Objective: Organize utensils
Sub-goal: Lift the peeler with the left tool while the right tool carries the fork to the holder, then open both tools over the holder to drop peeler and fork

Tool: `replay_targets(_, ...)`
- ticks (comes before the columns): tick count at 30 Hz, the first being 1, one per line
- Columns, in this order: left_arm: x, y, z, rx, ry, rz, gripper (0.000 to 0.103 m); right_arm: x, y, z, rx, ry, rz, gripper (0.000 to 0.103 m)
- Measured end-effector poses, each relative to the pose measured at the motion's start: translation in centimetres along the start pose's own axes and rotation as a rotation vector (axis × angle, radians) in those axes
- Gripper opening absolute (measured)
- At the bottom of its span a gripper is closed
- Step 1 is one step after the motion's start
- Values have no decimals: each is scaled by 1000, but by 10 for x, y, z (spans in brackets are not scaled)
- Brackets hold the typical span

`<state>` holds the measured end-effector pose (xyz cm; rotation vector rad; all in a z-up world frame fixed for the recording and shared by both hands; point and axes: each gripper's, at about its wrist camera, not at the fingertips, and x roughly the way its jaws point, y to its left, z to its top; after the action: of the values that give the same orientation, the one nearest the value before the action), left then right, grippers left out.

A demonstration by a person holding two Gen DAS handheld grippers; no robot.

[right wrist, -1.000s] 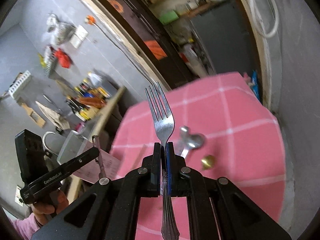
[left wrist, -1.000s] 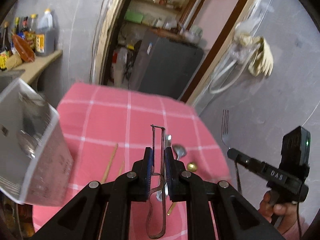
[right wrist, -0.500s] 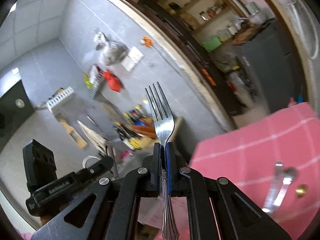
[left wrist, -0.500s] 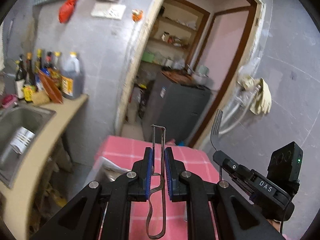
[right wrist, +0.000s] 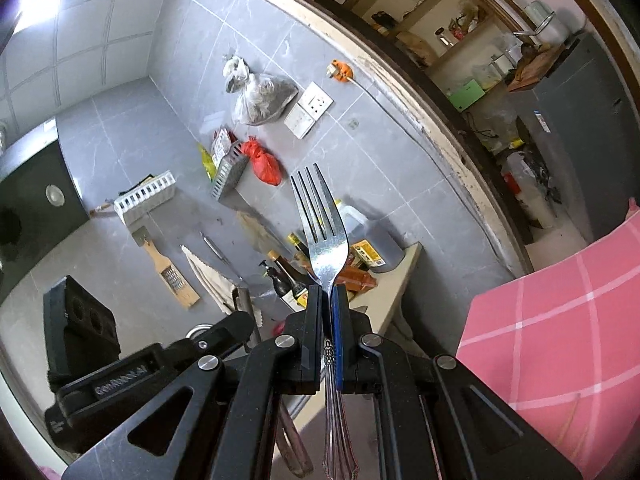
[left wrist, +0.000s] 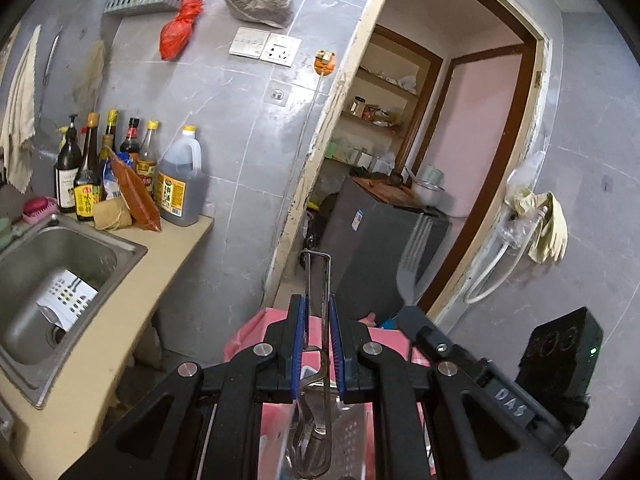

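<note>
Both views swung up off pink counter (right wrist: 560, 320) toward sink (left wrist: 60, 264). I carry: left hand-held gripper (left wrist: 318, 344) pinching wire tool (left wrist: 316, 280), right hand-held gripper (right wrist: 329, 320) pinching fork (right wrist: 324, 236). Next: find holder, drop both.

Fork (right wrist: 326, 248): polished metal, bright glare. Wire tool (left wrist: 318, 300): thin bare metal. Fingers (left wrist: 298, 344): matt black plastic, blue pads. Sink (left wrist: 120, 248): brushed steel. Tablecloth (right wrist: 560, 320): pink checked cloth. Wall tiles (left wrist: 240, 140): glossy grey.

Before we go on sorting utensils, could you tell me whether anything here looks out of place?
Yes: a white perforated container lies tipped over in the steel sink instead of standing upright. The doorframe's paint is chipped and peeling.
</note>
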<state>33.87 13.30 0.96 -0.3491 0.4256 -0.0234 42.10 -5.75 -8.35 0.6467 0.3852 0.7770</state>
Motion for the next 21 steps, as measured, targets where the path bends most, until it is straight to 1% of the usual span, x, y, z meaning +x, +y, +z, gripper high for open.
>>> replay_targets(6, 10, 13, -19, -26, -29, -27, 12, 13, -15, -15, -34, 7, -6, 5)
replay_targets(13, 7, 9, -33, 25, -46, -67, 12, 8, -18, -26, -89, 47, -10, 5)
replay_targets(18, 4, 10, -40, 30, -27, -90, 12, 2, -16, -30, -142, 89, -15, 5)
replay_targets(21, 2, 9, -44, 47, 1, -94, 12, -2, -12, -29, -181, 118, -28, 5)
